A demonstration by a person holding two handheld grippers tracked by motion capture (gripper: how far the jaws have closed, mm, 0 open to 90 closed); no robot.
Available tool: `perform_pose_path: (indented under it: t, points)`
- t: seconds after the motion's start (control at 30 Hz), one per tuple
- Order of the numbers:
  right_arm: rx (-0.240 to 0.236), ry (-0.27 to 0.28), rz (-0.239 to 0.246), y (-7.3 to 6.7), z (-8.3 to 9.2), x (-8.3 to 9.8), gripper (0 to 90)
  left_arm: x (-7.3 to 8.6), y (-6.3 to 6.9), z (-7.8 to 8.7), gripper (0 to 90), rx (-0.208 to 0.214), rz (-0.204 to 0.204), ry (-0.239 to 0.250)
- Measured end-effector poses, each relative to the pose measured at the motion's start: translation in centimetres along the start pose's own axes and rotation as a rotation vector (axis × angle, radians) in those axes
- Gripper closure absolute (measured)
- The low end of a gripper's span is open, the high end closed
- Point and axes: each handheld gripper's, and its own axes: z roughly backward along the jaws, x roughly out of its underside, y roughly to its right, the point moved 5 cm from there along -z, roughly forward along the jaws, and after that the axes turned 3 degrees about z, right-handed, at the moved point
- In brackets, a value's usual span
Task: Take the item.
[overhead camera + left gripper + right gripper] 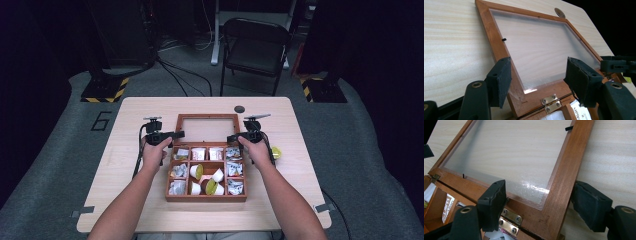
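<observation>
A wooden compartment box (206, 198) sits mid-table with its glazed lid (206, 116) swung back flat on the table behind it. My left gripper (177, 134) is at the lid's near left corner and my right gripper (231, 138) at its near right corner. In the left gripper view the open left gripper (539, 80) straddles the lid's left rail (499, 47) just above a brass hinge (550, 102). In the right gripper view the right gripper (541, 202) stands open astride the right rail (564, 177), with a gap at its outer pad (591, 205).
The box holds white packets (198, 153) and small white cups with green lids (196, 171). A yellow-green item (276, 152) lies on the table right of the box, a black round disc (239, 109) behind the lid. A folding chair (255, 45) stands beyond the table.
</observation>
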Motion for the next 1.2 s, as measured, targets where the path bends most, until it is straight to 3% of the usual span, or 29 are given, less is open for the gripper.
perform_pose_path:
  t: [0.13,0.33,0.63,0.73,1.07,1.2]
  points:
    - [0.003,0.0,0.0,0.0,0.0,0.0,27.7,0.2,-0.3,-0.2,37.4,-0.011,-0.003,-0.024]
    - [0.004,0.0,0.002,0.0,0.0,0.0,27.7,0.3,-0.2,-0.5,37.6,-0.004,0.009,-0.019]
    - [0.007,-0.001,-0.004,-0.1,0.1,0.0,27.7,0.4,-0.5,-0.4,37.9,-0.062,-0.026,-0.045]
    - [0.007,-0.001,-0.006,-0.1,0.1,0.0,27.7,0.6,-0.6,-0.6,38.0,-0.053,-0.006,-0.058]
    - [0.009,-0.001,-0.005,-0.1,0.1,0.0,27.7,1.0,-0.9,-1.4,37.7,-0.069,-0.023,-0.078]
    - [0.01,-0.001,-0.005,-0.1,0.1,0.0,27.7,1.1,-1.1,-1.7,37.6,-0.067,0.007,-0.077]
